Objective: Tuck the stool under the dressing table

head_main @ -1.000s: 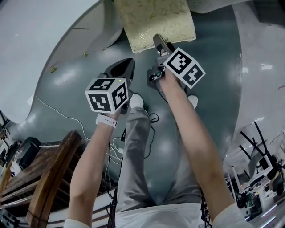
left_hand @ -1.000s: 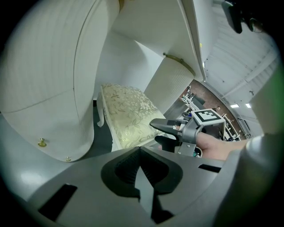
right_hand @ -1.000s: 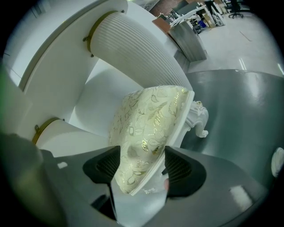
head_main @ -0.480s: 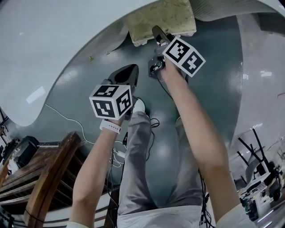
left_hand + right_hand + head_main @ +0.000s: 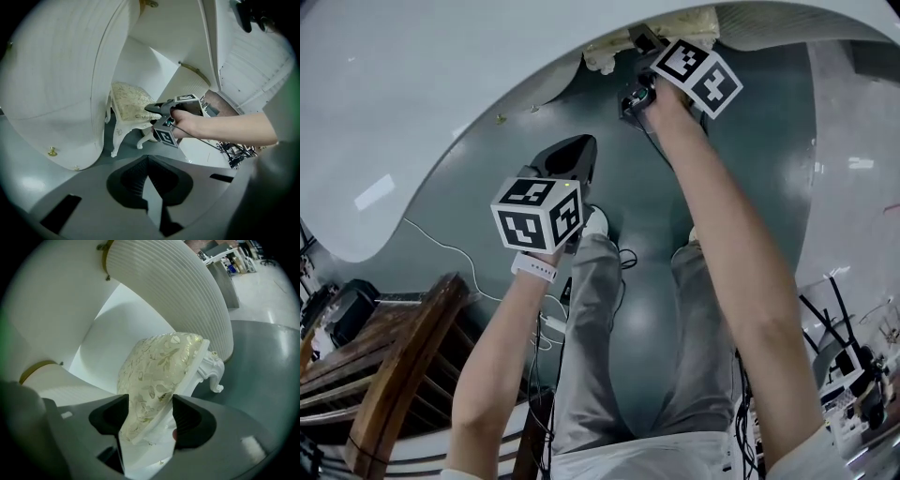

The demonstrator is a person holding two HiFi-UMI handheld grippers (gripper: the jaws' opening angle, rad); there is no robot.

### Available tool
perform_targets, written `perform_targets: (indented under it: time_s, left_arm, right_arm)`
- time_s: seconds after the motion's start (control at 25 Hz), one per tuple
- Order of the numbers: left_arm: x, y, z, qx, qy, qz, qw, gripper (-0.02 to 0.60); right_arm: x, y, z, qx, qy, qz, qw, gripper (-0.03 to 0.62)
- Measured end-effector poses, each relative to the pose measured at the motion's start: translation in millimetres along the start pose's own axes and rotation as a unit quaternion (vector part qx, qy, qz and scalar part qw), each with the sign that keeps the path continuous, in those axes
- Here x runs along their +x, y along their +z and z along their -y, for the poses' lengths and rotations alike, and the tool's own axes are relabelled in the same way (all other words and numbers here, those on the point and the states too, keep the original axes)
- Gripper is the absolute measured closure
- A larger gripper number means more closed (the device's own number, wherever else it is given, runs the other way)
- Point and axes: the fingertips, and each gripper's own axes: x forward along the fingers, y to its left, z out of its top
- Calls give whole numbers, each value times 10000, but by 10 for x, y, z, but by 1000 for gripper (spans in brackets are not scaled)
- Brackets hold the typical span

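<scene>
The stool has a cream floral cushion and white carved legs. My right gripper is shut on the near edge of its seat, one jaw on each side. In the head view only a strip of the stool shows below the white dressing table top, with the right gripper at it. From the left gripper view, the stool stands in the gap between the table's ribbed pedestals. My left gripper hangs shut and empty over the grey floor, apart from the stool.
A dark wooden piece of furniture stands at the lower left. Cables trail over the floor by the person's shoe. Stands and equipment crowd the lower right. A ribbed pedestal flanks the stool closely.
The right gripper and the stool have moved up the view, further under the table top, which now hides most of the seat. The left gripper has hardly moved.
</scene>
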Motion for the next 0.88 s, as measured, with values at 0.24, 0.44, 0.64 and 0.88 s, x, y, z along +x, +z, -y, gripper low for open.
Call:
perform_targets:
  time_s: [0.24,0.44,0.64,0.88]
  left_arm:
    - [11,42,-9,-6,17,35,10000,571]
    - [-37,31,34,-4,8,44,10000,571]
    - [-102,4,59,41,7,5,10000,571]
    - [-130,97,130,-41,74,124,9999,571]
  right_arm:
    - [264,193,-148,-218,16,33,9998,296]
    - [331,265,-264,-244,280,-45,9993,295]
    - [228,213,-244,-120,377,-61,9992,296]
    - [-28,253,-254,-279,477,-146,9984,296]
